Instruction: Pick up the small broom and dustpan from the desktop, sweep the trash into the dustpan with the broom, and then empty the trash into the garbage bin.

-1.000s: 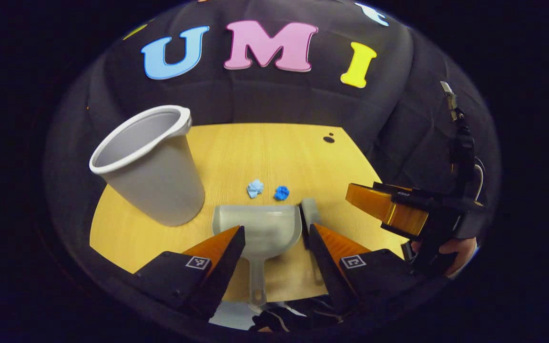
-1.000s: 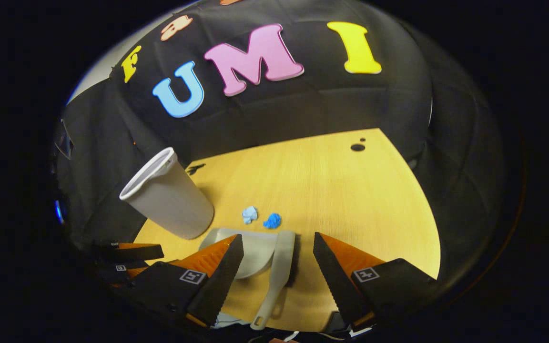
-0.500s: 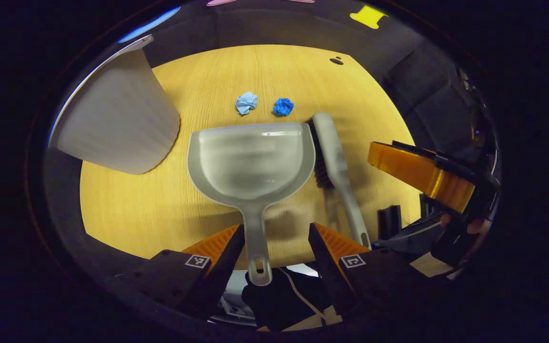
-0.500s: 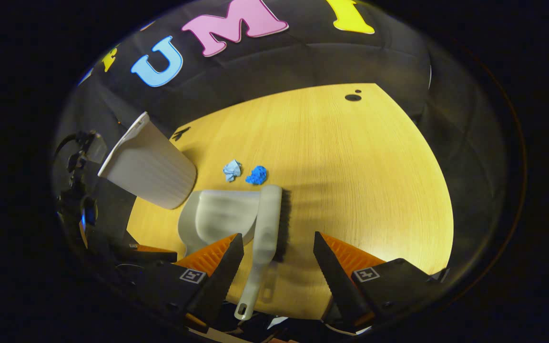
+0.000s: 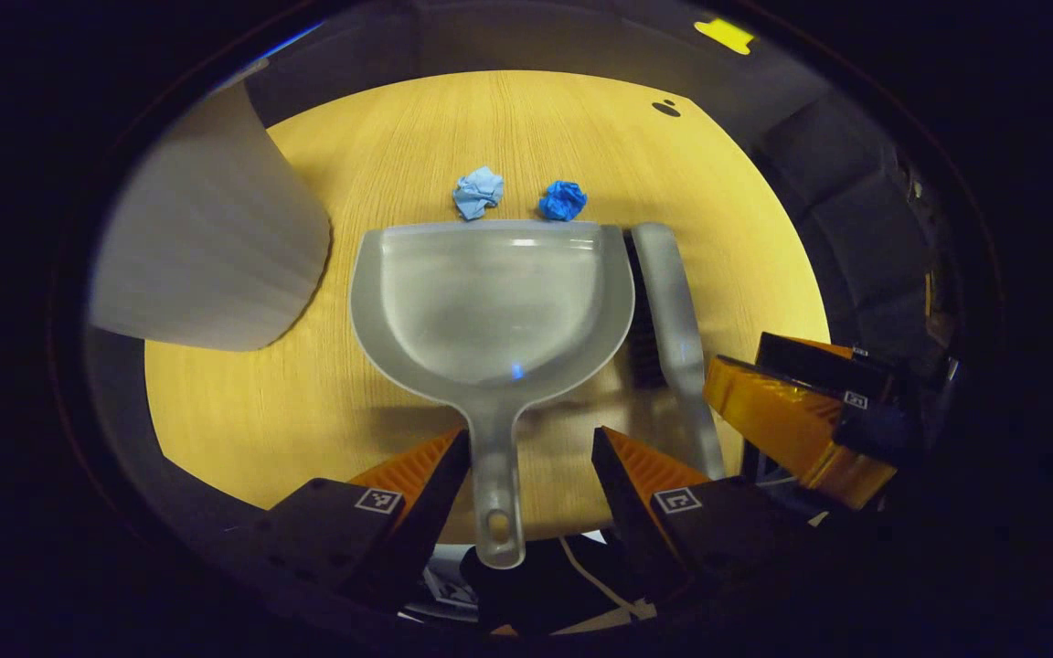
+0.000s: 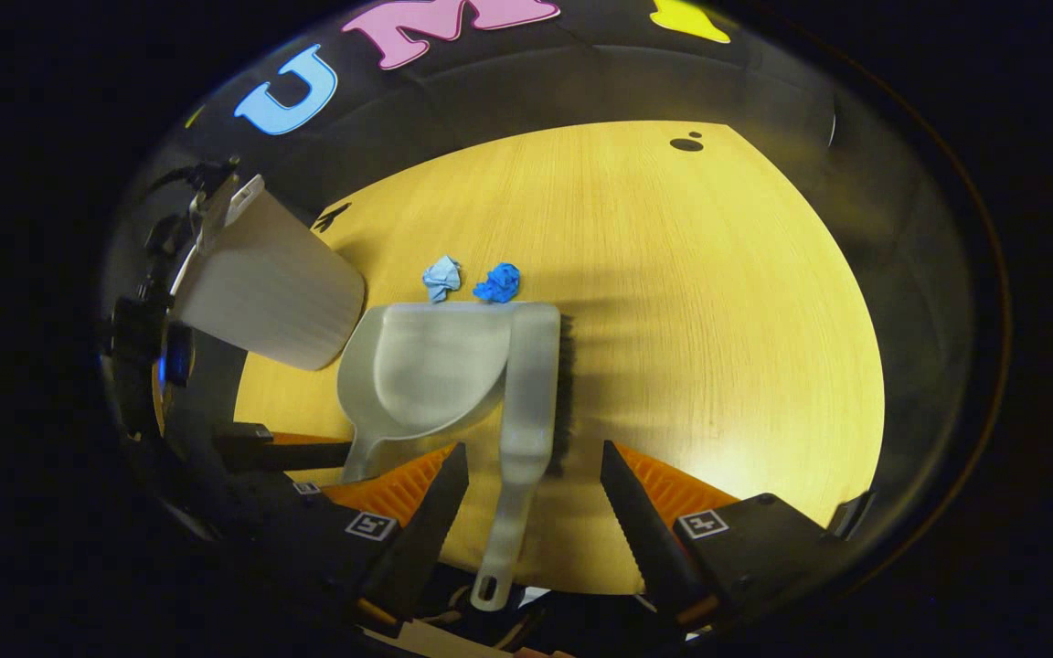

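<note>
A grey dustpan (image 5: 490,302) lies flat on the yellow desktop (image 5: 307,402), its handle pointing at me. My left gripper (image 5: 531,448) is open, with the handle between its fingers and gaps on both sides. Right of the pan lies the small grey broom (image 5: 673,320), bristles toward the pan. In the right gripper view the broom (image 6: 531,393) has its handle between the fingers of my open right gripper (image 6: 531,461), and the dustpan (image 6: 417,366) sits left of it. Two crumpled paper scraps, pale blue (image 5: 477,191) and dark blue (image 5: 563,200), lie just past the pan's front edge.
The grey garbage bin (image 5: 207,247) stands upright at the left, close to the dustpan; in the right gripper view the bin (image 6: 261,283) is at the left. The right gripper (image 5: 792,420) shows at the lower right of the left gripper view. Bare desktop (image 6: 718,302) stretches to the right.
Both grippers have tipped down and moved in toward the desk. The dustpan handle now sits between the left fingers and the broom handle between the right fingers. Nothing on the desk has moved.
</note>
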